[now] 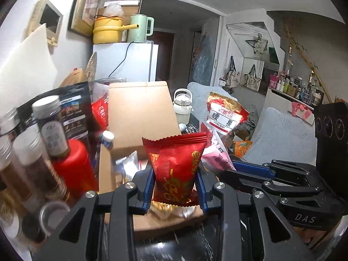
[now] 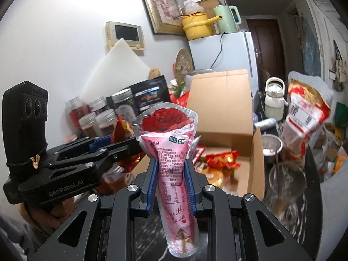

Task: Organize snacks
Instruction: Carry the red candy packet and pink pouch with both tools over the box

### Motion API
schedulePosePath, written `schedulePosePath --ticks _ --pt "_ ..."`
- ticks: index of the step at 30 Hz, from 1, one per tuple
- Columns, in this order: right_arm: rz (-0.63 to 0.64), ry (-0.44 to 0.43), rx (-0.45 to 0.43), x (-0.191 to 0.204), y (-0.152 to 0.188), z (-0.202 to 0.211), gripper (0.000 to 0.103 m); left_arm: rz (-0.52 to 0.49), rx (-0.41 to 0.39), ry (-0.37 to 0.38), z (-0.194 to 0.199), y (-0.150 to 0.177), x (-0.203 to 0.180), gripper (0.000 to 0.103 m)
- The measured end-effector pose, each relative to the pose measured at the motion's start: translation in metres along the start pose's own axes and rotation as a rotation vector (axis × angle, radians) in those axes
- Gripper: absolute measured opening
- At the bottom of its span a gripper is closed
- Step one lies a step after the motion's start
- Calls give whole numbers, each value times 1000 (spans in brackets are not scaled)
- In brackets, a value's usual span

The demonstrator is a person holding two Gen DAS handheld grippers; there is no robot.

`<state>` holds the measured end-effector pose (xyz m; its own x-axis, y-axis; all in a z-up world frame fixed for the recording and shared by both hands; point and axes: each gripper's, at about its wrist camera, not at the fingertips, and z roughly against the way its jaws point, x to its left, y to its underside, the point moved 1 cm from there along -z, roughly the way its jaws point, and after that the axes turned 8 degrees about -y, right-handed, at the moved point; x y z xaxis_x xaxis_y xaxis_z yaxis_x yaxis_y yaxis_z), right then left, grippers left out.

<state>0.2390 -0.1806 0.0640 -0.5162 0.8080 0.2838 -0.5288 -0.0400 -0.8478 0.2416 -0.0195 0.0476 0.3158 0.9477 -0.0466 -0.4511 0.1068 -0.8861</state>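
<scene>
My left gripper (image 1: 175, 182) is shut on a red snack packet (image 1: 174, 163) with gold print, held upright over the open cardboard box (image 1: 139, 108). My right gripper (image 2: 170, 174) is shut on a pink cone-shaped packet (image 2: 169, 143) printed with a red rose, also in front of the box (image 2: 219, 104). Several red and gold snack packets (image 2: 221, 158) lie inside the box. Each gripper shows in the other's view: the right one (image 1: 230, 170) with the pink packet (image 1: 217, 158), the left one (image 2: 128, 146) with the red packet (image 2: 121, 130).
Lidded jars (image 1: 50, 126) and a red bottle (image 1: 74, 165) crowd the left of the box. A large red-and-white snack bag (image 2: 304, 113), a white flask (image 2: 274, 100), a metal cup (image 2: 270, 148) and a glass (image 2: 287, 180) stand to its right. A white fridge (image 2: 226, 52) is behind.
</scene>
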Motion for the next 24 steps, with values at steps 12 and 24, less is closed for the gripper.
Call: schedulePosePath --ticks 12,24 --pt "19 35 3 -44 -34 -51 24 19 8 34 -81 -30 21 33" --pt "-14 40 67 -91 -42 -107 24 36 101 5 -153 -31 36 33"
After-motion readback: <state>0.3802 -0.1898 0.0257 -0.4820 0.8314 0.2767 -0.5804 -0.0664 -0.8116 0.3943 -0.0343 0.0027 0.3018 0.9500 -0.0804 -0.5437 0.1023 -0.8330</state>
